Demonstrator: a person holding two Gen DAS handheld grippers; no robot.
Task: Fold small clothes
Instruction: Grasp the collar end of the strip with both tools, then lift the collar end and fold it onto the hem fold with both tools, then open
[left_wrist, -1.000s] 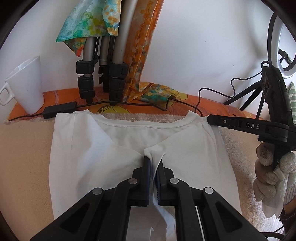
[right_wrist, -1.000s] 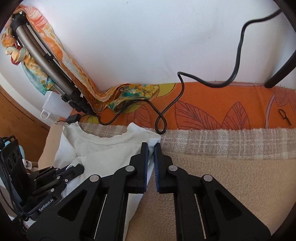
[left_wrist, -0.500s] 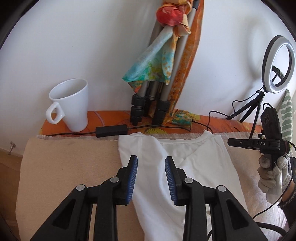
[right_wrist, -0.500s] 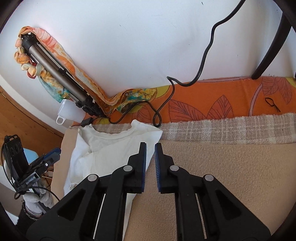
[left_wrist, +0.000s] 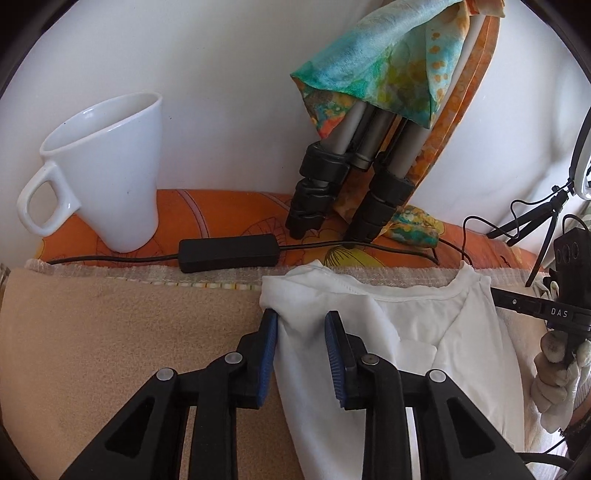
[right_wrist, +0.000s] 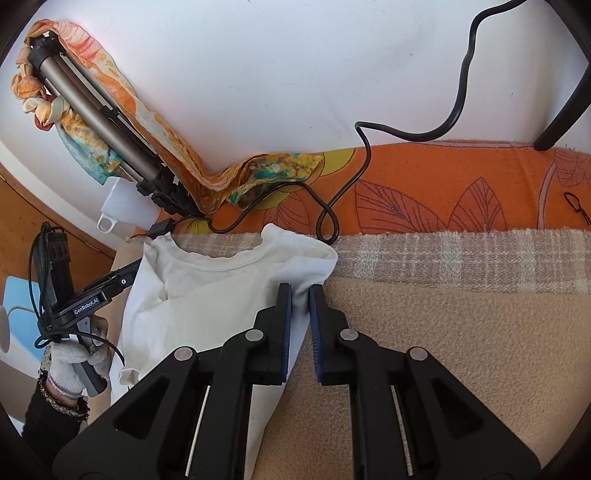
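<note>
A small white shirt (left_wrist: 424, 354) lies on the beige blanket (left_wrist: 110, 350), collar toward the wall, both sides folded inward. My left gripper (left_wrist: 301, 325) is open, its jaws straddling the shirt's folded left shoulder edge. In the right wrist view the shirt (right_wrist: 207, 291) lies left of centre. My right gripper (right_wrist: 300, 295) has its jaws close together over the shirt's right shoulder edge, with cloth between the blue pads (right_wrist: 286, 306). Whether they pinch it is unclear.
A white mug (left_wrist: 107, 173), a black power adapter (left_wrist: 227, 251) with cable, and a folded tripod (left_wrist: 347, 184) draped in a colourful scarf (left_wrist: 384, 62) stand along the wall on an orange cloth (right_wrist: 443, 188). A ring light (left_wrist: 583, 144) stands at far right.
My left gripper let go of the shirt's middle, opened, and moved left to the shirt's left shoulder edge. My right gripper stayed by the right shoulder edge with little change in gap.
</note>
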